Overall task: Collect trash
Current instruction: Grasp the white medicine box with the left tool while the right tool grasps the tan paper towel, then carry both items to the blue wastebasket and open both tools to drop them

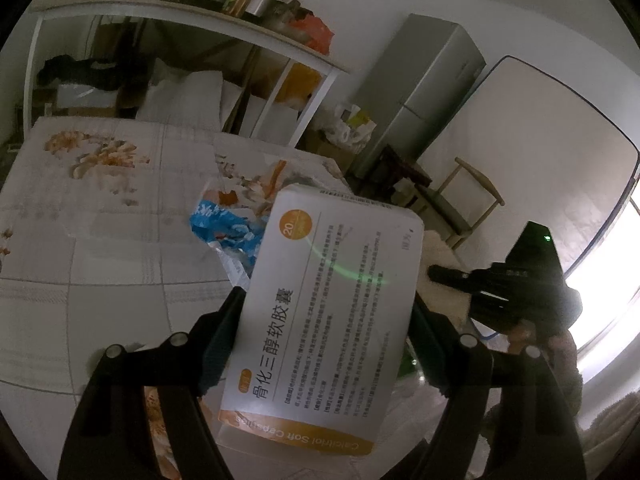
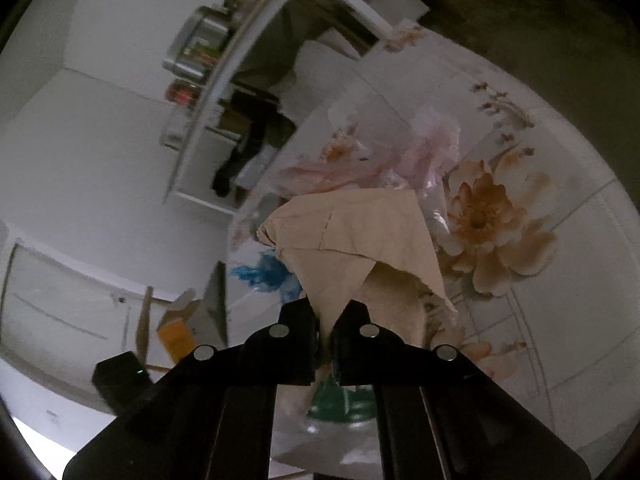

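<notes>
Two pieces of trash are held at once, one in each pair of tongs. The left tongs (image 1: 326,316) stand wide and are clamped across the short sides of a white medicine box (image 1: 332,308), a finger (image 1: 222,324) pressed on each long edge; the box's long axis runs straight out along the tongs, tilted a little to the right, with its orange-banded end nearest the camera and the far end pointing away over the table (image 1: 100,208). Just beyond the box's left edge a crumpled blue and white wrapper (image 1: 224,232) lies on the flowered tablecloth. To the right of the left tongs, well apart, the other black tool shows with a hand (image 1: 536,332) around it. The right tongs (image 2: 327,322) are pinched nearly together on the lower corner of a tan paper napkin (image 2: 352,236), which rises from the fingertips (image 2: 298,320) as a folded, wedge-like sheet, widening away from them and leaning to the left, lifted clear of the tablecloth (image 2: 560,280). Past the napkin lies a pale pink plastic bag (image 2: 420,148); left of the fingertips is the blue wrapper (image 2: 264,276), blurred. Beyond the table stands a white shelf (image 1: 192,16) with tins.
</notes>
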The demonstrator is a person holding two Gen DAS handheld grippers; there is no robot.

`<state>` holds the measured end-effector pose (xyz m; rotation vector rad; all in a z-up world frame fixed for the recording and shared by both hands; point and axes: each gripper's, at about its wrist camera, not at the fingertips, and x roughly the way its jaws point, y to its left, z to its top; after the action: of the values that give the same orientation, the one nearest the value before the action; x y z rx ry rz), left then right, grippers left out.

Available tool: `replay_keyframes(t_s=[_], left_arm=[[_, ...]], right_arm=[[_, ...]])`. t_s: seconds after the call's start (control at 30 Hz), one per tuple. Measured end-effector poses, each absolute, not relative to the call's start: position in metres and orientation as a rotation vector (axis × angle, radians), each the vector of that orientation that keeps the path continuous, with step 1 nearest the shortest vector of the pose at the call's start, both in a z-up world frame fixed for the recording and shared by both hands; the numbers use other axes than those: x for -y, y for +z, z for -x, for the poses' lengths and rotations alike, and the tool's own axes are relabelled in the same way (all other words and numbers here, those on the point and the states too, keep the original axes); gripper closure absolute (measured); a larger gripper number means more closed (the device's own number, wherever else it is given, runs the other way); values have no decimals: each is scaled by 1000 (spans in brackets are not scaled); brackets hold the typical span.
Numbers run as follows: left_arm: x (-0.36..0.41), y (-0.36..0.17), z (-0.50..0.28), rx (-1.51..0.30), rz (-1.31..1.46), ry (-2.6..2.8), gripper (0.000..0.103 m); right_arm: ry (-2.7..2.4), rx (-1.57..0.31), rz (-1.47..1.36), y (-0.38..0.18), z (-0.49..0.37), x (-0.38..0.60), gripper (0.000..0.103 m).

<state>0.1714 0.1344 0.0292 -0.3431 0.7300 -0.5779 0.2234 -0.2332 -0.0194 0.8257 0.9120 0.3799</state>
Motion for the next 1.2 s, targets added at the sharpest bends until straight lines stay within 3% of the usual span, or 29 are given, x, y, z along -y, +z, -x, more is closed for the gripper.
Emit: replay_keyframes(t_s=[0.37,0.7,0.97,1.2], left_arm=[[-123,51,-161,-682,333,-604,27],[-57,88,-158,-660,294,-737,27],[70,108,-173,-735,217,-962,27],[213,90,-180,-904,125,-1126,27]], right_arm=[[518,-797,-936,3,-191,265,100],[436,-693,-985,5,-160,321,100],[201,-565,-1082,-12,-102,418,100],[-73,-521,-1203,-59,-45,510,100]])
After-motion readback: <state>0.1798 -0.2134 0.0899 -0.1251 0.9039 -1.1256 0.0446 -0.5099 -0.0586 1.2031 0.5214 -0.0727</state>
